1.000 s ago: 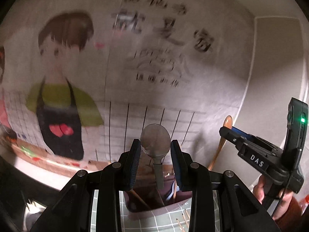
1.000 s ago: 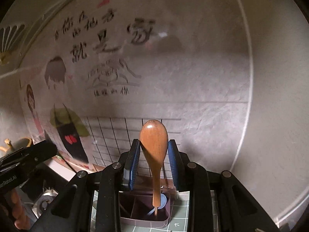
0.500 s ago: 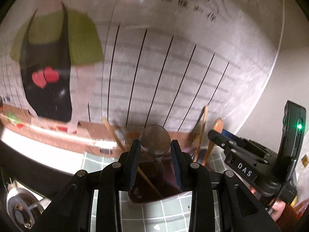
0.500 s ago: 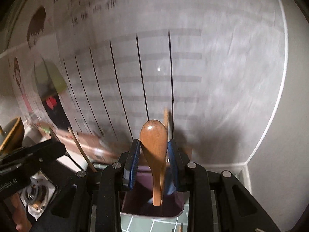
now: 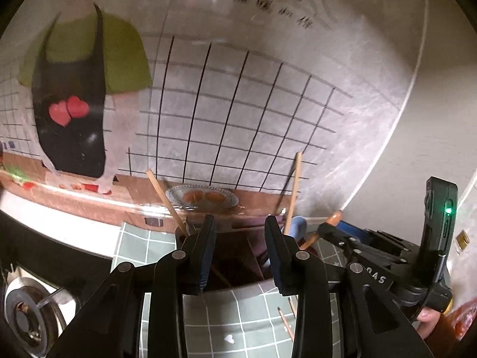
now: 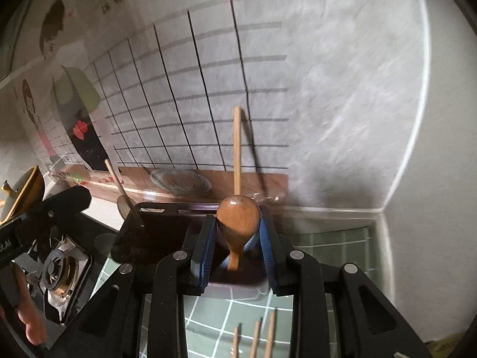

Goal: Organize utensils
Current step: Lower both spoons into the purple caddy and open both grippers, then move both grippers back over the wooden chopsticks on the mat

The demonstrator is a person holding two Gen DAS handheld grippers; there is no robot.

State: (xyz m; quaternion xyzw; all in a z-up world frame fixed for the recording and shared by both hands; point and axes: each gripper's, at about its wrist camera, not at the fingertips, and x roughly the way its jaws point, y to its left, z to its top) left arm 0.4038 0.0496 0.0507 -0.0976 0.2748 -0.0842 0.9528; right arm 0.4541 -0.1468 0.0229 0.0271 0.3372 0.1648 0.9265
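Currently the wooden spoon [image 6: 237, 223] is clamped in the right gripper [image 6: 237, 238], lower centre, over the dark holder [image 6: 155, 238]; release is judged next. Left gripper [image 5: 240, 250] jaws, just widened, are empty.

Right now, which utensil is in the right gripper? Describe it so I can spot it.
Find the dark holder on the green-tiled counter below the grid-patterned wall. Over its right end, the right gripper pinches a wooden spoon, bowl up. It is the only broad, glossy brown piece; its neighbours are thin pale sticks.
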